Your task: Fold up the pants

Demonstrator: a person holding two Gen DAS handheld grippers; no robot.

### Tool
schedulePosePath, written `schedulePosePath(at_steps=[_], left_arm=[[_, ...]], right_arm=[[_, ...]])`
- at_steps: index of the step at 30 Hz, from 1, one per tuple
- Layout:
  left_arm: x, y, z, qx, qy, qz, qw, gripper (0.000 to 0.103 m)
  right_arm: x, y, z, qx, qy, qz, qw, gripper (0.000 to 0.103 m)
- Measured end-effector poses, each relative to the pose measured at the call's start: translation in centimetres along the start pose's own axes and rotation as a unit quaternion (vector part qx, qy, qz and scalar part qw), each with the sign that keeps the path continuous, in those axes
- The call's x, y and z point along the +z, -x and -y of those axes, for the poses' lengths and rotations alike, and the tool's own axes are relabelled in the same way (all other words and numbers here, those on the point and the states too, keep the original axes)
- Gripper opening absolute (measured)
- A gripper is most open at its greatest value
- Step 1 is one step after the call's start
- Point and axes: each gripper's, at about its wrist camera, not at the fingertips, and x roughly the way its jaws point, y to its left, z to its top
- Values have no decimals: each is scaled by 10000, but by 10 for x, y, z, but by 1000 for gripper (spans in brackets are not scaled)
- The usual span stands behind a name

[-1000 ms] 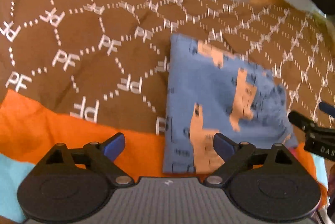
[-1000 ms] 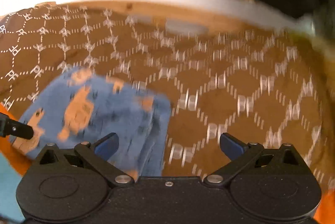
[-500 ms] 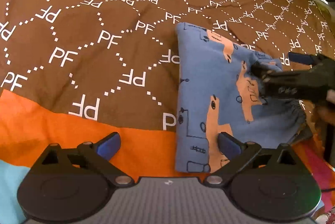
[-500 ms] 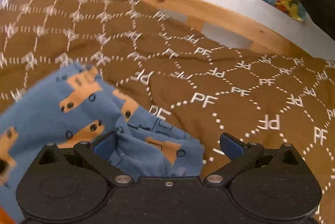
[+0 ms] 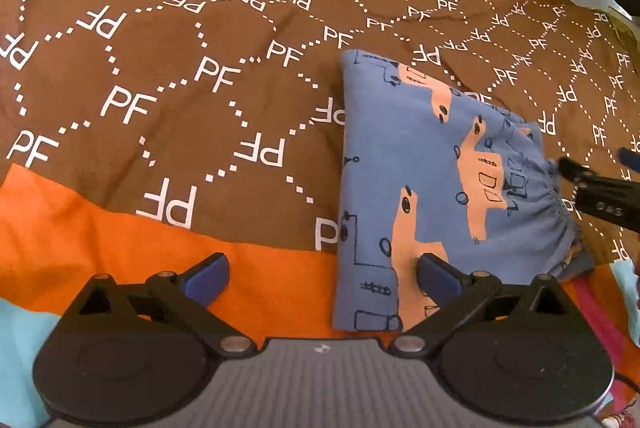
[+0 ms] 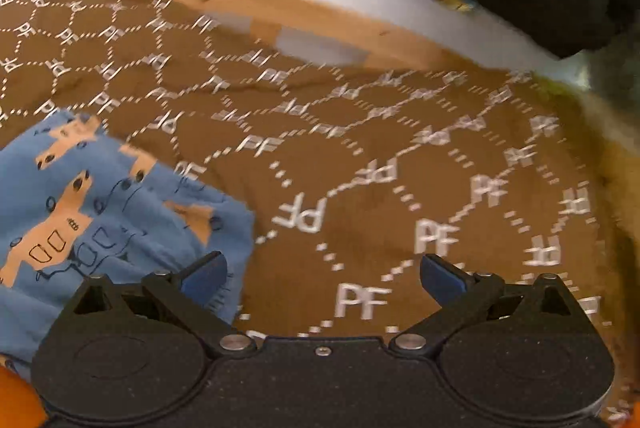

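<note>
Our left tongs (image 5: 322, 278) are wide open and hold nothing. Our right tongs (image 6: 322, 276) are too. The blue pants (image 5: 432, 184) lie folded on the brown blanket (image 5: 160, 68).

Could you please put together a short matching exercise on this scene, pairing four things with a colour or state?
Things:
1. pants
2. bedspread
3. left gripper
4. bed frame

Descriptions:
A. light wood, running along the far edge of the bed
B. brown, with white PF letters and dotted hexagons
C. blue with orange truck prints, folded into a compact packet
D. jaws wide apart, holding nothing

Pairs: 1-C, 2-B, 3-D, 4-A
</note>
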Motion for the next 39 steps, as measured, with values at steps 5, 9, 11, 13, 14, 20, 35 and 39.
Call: schedulePosePath(at_steps=[5,9,11,13,14,20,35,39], left_arm=[[-2,0,2,30,-8,8,10000,102],[-2,2,1,26,-6,-16,10000,102],[-2,3,1,23,-17,-34,10000,102],[-3,3,1,14,-49,-48,10000,102],[-3,4,1,7,-52,-52,10000,102],[-2,3,2,39,-60,-52,10000,103],[-3,4,2,35,-91,-42,9999,103],[-2,4,1,29,-97,-54,9999,103]], right_arm=[[-6,40,-1,673,-185,158,9974,102],[-23,42,-19,737,-10,-375,9966,102],[-30,38,-19,821,-151,-715,9939,102],[-34,40,-17,809,-298,-846,9927,102],[-33,43,-15,752,-339,-845,9930,102],[-9,57,-9,823,-483,-263,9951,102],[-26,44,-2,584,-592,-1011,9914,102],[-18,45,12,470,-820,-835,9920,102]])
